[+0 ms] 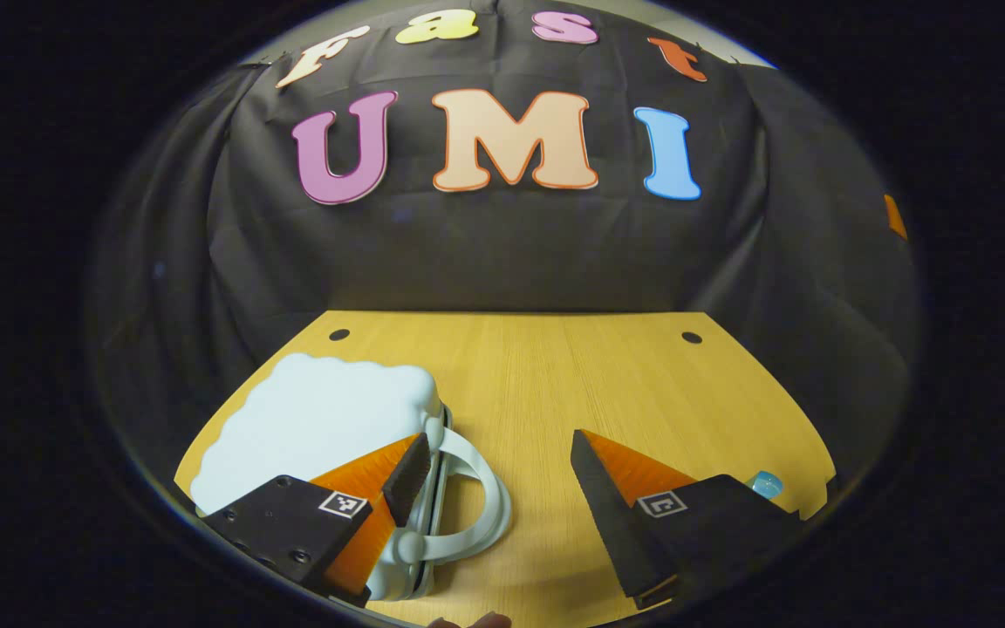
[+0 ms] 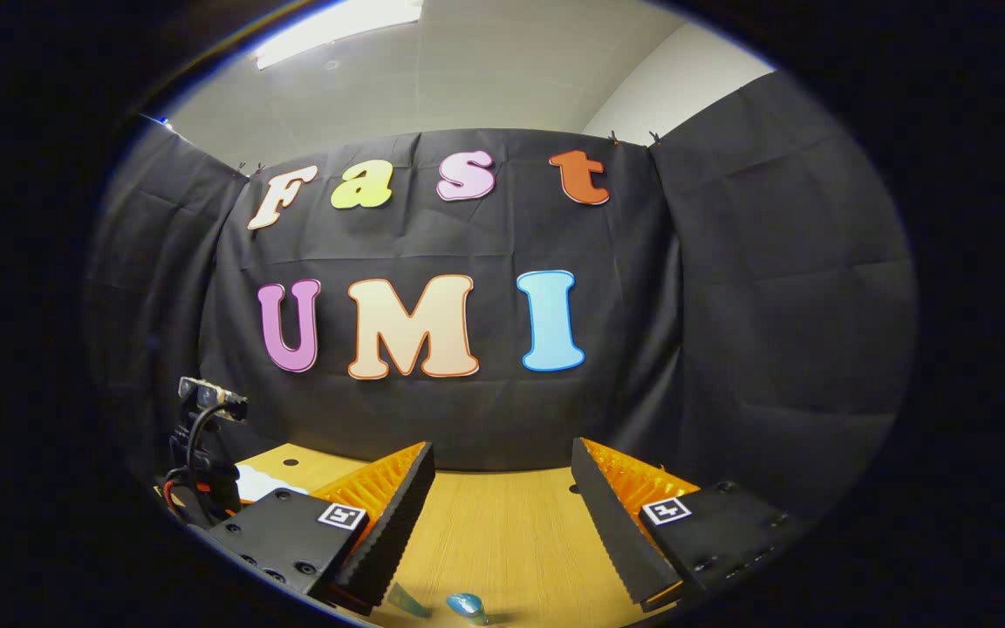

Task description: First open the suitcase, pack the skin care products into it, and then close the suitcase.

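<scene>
The pale blue suitcase (image 1: 319, 427) is lying closed on the surface (image 1: 546, 384), under the left tongs' (image 1: 498, 462) left finger; both tongs are standing apart, empty. A small blue skin care bottle (image 2: 466, 606) is waiting just below the right tongs (image 2: 502, 501). Nothing looks started yet.

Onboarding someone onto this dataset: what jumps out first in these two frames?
First, the pale blue hard-shell suitcase with a scalloped edge and looped handle, lying closed on the left of the light wooden table in the left gripper view, with the open left gripper hanging over its handle side. In the right gripper view, the open right gripper frames bare tabletop, with a small blue skin care bottle at the bottom edge.
</scene>
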### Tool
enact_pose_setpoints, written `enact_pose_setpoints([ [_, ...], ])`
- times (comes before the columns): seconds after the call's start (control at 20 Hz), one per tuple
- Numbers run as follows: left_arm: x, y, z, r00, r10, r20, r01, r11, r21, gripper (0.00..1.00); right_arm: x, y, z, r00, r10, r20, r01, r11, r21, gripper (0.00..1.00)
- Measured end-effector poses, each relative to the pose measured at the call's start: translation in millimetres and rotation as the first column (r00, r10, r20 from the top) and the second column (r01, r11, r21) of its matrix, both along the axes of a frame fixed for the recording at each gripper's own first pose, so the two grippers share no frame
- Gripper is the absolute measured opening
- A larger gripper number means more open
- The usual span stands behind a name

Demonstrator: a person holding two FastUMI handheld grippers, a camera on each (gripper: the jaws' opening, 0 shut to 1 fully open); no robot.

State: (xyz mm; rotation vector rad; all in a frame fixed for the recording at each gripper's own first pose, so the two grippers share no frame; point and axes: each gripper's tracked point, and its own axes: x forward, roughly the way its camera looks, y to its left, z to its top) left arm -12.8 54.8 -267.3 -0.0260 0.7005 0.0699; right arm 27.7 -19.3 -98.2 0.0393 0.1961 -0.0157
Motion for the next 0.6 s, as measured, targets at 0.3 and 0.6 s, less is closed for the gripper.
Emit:
enact_pose_setpoints([
  [0.3,-9.7,-5.6,-48.1,0.987,0.016,-0.162,-0.022,0.999,-0.036,0.96,2.2,-10.9,-2.6,1.000,-0.026,-0.014,0.025,0.999,-0.037,0.99],
  [0.6,-13.2,-9.1,-80.4,0.964,0.010,-0.265,-0.026,0.998,-0.057,0.96,7.5,-9.9,-8.0,0.999,-0.023,-0.025,0.022,0.998,-0.065,0.99],
])
